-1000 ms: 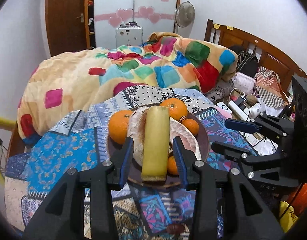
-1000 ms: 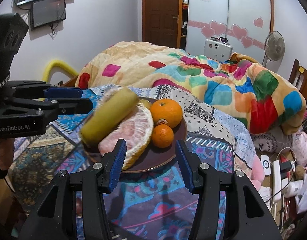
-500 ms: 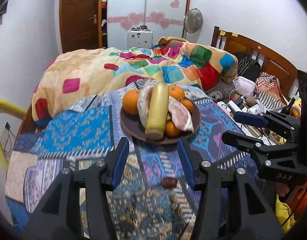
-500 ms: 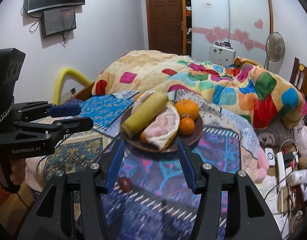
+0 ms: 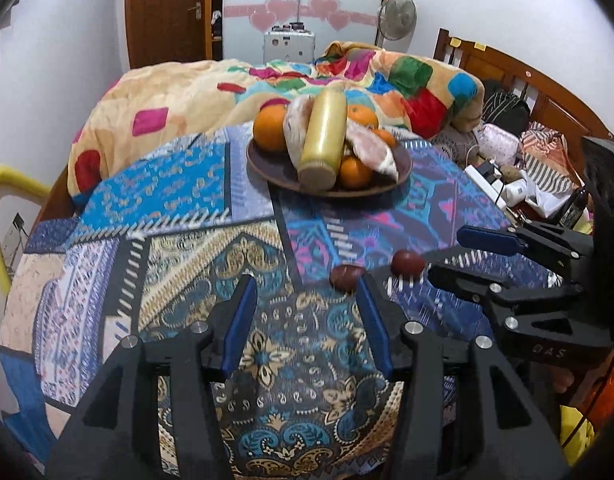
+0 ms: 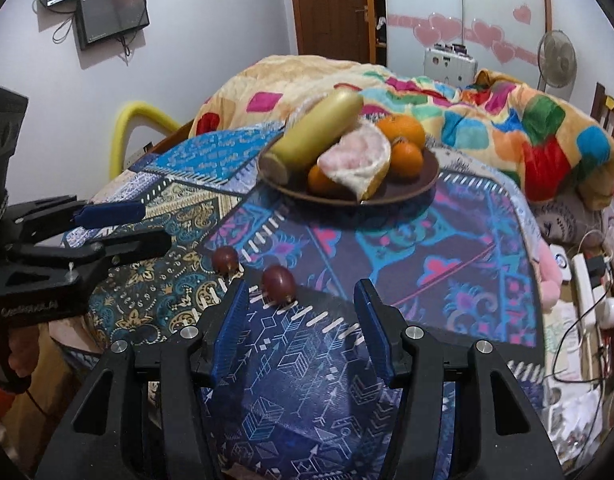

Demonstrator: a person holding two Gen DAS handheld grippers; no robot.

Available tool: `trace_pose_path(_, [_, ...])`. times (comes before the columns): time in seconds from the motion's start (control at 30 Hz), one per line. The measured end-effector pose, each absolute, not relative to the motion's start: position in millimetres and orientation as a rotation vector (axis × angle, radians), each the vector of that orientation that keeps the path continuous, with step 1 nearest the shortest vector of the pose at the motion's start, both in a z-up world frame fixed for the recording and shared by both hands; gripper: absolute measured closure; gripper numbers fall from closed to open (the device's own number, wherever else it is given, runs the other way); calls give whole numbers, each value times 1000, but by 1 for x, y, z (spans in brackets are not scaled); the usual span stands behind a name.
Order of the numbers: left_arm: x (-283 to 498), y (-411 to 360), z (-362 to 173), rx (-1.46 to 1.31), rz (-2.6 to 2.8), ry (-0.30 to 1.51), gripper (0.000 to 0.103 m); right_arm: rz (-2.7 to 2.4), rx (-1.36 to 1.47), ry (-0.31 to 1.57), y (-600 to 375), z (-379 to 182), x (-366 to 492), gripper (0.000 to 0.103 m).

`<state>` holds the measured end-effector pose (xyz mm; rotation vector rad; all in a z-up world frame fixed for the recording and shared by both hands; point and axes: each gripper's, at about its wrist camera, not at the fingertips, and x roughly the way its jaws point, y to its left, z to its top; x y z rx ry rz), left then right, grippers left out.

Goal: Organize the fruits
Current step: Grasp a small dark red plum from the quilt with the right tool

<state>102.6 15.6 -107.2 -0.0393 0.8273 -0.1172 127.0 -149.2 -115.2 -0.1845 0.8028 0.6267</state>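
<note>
Both grippers hover over the patterned cloth (image 5: 179, 184) on the table, jaws spread and nothing between them. The left gripper (image 5: 307, 320) sits just behind one small dark red fruit (image 5: 347, 276), which is close to its right finger but not pinched. The right gripper (image 6: 301, 320) has the other little red fruit (image 6: 278, 278) just past its left fingertip, also loose on the cloth. They look like plums or big grapes, hard to say with the blur. Further back, the brown plate (image 6: 423, 184) holds oranges (image 6: 401, 130), a pomelo wedge (image 6: 357, 160) and a long yellow fruit (image 6: 319, 130) laid across the pile.
</note>
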Motion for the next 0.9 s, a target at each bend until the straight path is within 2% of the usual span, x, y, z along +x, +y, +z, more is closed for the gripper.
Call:
trace_pose_path(0.1, [101,15,-115,-31,-120,841,52,638,-182,818,-145,-121,128,53])
trace_pose_path(0.33, [103,7,-124,-16,-159,850,52,657,-208,829,-132,-130,130,79])
trace_pose_path(0.43, [107,2,-127,-17,-176,861,52,669,-204,821,-132,-130,131,85])
trace_pose_path(0.63, [115,-9,-131,-13,-205,869,54,661,-191,807,-141,-125,130,85])
trace_pose_path(0.9, [128,-21,-136,-8,-198,882,77,618,-170,780,-166,-115,132,85])
